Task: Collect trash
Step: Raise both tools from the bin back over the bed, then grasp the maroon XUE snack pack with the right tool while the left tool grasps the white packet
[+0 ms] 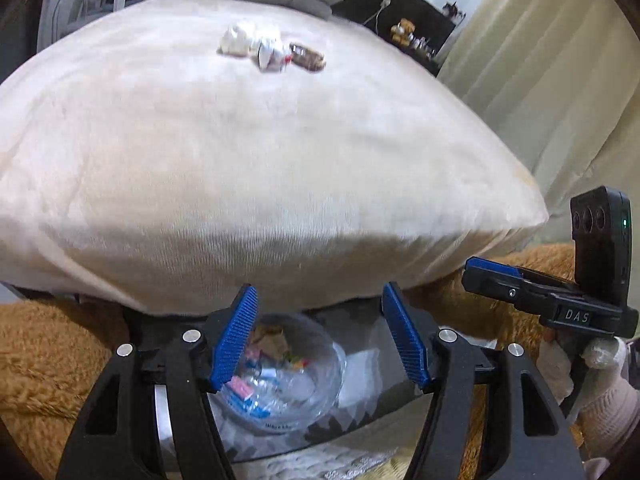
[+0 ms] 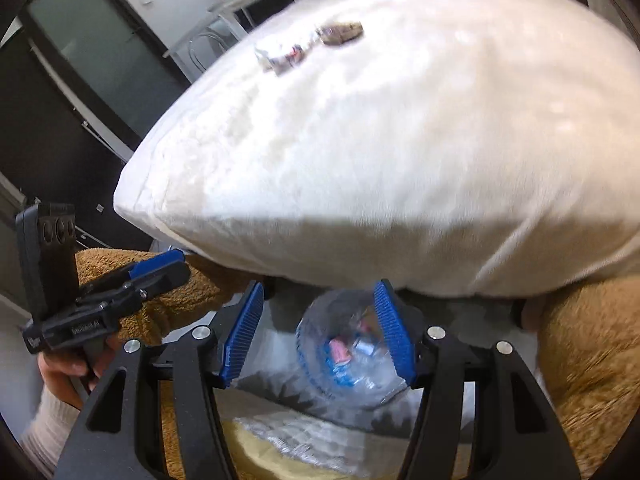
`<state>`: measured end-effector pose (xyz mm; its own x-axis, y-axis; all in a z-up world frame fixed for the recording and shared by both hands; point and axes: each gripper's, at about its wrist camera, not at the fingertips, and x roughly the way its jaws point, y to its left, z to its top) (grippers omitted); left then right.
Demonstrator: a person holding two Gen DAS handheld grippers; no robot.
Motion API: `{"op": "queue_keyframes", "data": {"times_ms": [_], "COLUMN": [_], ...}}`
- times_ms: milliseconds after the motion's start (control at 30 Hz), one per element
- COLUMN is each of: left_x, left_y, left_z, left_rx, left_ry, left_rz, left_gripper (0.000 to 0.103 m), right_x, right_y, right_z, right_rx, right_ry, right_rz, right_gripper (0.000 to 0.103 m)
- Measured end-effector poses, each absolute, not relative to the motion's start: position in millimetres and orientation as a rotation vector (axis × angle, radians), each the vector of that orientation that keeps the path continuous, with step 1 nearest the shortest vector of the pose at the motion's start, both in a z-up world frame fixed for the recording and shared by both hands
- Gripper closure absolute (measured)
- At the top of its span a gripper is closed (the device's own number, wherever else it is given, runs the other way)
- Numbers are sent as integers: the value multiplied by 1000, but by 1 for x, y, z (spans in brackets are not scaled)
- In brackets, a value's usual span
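Hovering with jaws parted and empty, left gripper (image 1: 318, 336) and right gripper (image 2: 320, 334) face wrappers (image 1: 272, 50) at twelve o'clock on the white cushion (image 1: 260, 168); soft plush could let crumpled trash slip before reaching the clear bag (image 1: 280, 380) at six o'clock.

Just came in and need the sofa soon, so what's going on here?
A person holds a gripper in each hand, collecting trash. The left gripper and right gripper are open and empty above a clear bowl already holding wrappers. Crumpled tissues and a brown wrapper lie on the white cushion.
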<state>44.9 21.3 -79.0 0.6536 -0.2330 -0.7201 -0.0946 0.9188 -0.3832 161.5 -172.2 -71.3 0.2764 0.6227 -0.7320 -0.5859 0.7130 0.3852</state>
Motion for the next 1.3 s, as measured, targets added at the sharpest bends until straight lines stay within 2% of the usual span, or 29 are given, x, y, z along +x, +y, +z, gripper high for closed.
{"op": "queue_keyframes", "data": {"times_ms": [500,933,1000,1100,1167,1233,1300], "left_x": [77,141,150,164,174,182,189], "left_y": [63,112,116,121,125,128,131], "left_z": [-25,-11,-10,-12,-12,-13,-15], "left_rx": [-377,-449,-450,-444,-448,-433,-422], "left_ry": [714,694,693,705,710,716,724], "left_rz": [-68,-43,-41,-36,-51,-59,-66], "left_gripper": [39,39,39,39,39,39,39], "right_x": [240,304,315,332,341,354,369], "right_y": [-157,-99,-89,-75,-65,-55,-45], "right_z": [-3,0,-4,-7,-9,-14,-21], "right_rx": [-64,-177,-182,-172,-184,-200,-208], "right_ry": [759,677,681,698,689,691,708], "right_rz": [840,839,833,837,842,832,828], "right_gripper": [45,45,40,39,31,30,21]}}
